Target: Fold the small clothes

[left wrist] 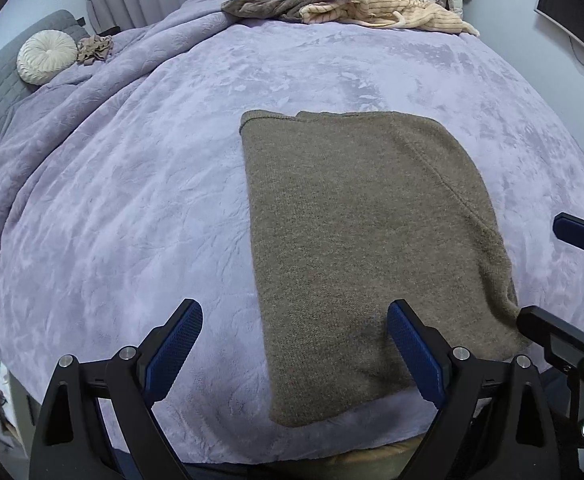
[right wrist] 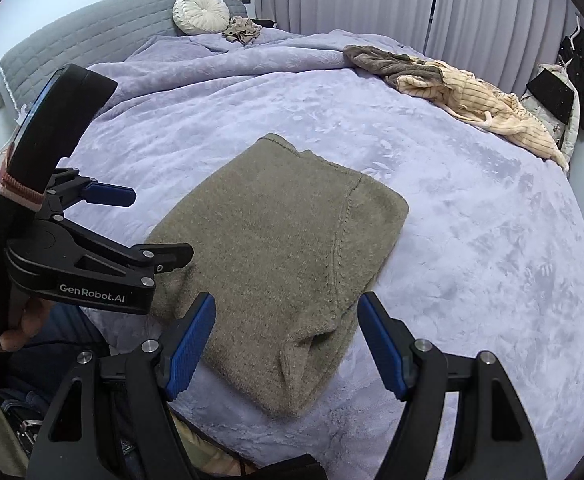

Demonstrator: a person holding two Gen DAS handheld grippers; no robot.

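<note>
A brown knit sweater (left wrist: 363,240) lies folded into a long rectangle on the lilac bedspread (left wrist: 132,200); it also shows in the right wrist view (right wrist: 276,256). My left gripper (left wrist: 293,340) is open and empty, hovering over the sweater's near end. My right gripper (right wrist: 288,340) is open and empty above the sweater's near right corner, where a sleeve cuff (right wrist: 295,368) shows. The left gripper (right wrist: 144,228) appears at the left of the right wrist view. The right gripper (left wrist: 563,272) shows at the right edge of the left wrist view.
A pile of unfolded clothes, brown and cream striped (left wrist: 343,4), lies at the bed's far edge, also in the right wrist view (right wrist: 459,92). A round white cushion (left wrist: 46,56) and a small beige garment (left wrist: 94,48) rest near the grey headboard (right wrist: 92,44). Curtains hang behind.
</note>
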